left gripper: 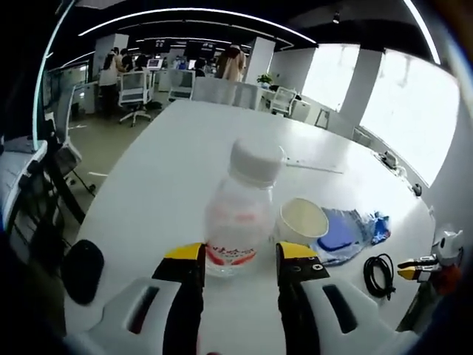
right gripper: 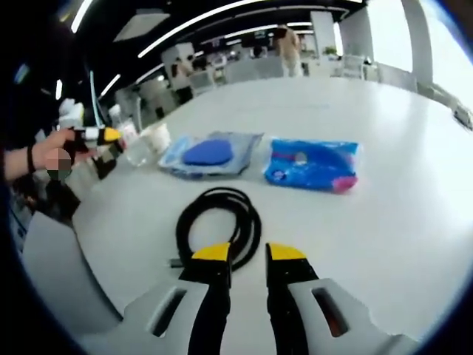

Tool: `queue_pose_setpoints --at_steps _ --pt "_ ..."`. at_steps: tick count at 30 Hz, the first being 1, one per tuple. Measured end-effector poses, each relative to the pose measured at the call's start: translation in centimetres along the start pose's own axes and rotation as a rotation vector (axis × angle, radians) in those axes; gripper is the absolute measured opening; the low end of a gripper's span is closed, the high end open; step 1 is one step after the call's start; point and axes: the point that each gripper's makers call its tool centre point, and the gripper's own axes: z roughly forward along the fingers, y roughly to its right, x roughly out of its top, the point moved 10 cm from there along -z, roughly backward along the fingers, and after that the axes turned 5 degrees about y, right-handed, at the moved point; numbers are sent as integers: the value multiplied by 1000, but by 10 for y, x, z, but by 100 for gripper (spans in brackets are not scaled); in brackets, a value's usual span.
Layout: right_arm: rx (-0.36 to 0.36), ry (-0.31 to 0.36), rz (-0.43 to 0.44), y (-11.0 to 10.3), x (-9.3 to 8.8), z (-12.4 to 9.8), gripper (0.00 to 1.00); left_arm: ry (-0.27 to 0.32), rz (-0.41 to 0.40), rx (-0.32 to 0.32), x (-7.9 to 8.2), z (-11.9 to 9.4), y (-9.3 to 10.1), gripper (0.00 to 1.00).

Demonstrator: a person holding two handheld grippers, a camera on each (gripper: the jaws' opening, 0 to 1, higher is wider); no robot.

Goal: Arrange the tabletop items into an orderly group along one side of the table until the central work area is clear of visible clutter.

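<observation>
Left gripper (left gripper: pixel 240 255) jaws around bottle (left gripper: pixel 238 214) — unclosed

A white worktop (left gripper: pixel 170 170) carries a clear bottle (left gripper: pixel 238 214) with a white cap, a paper cup (left gripper: pixel 301 220) beside it, a blue pouch (right gripper: pixel 211 153), a blue packet (right gripper: pixel 314 164) and a coiled black cable (right gripper: pixel 219 222).

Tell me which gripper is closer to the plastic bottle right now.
Left. The left gripper has the plastic bottle between its open jaws. The right gripper is across the table at the black cable.
</observation>
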Motion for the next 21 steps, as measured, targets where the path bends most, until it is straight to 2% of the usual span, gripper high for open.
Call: queue_pose_setpoints --at_steps 12,17,21 --pt "5 -6 68 -2 -1 13 16 -24 8 -1 -1 9 -7 34" --pt "2 -19 55 -6 -3 18 15 -27 3 -3 -1 13 -3 33" --pt "-6 -34 65 -5 -5 20 13 -32 3 -14 -2 18 4 29"
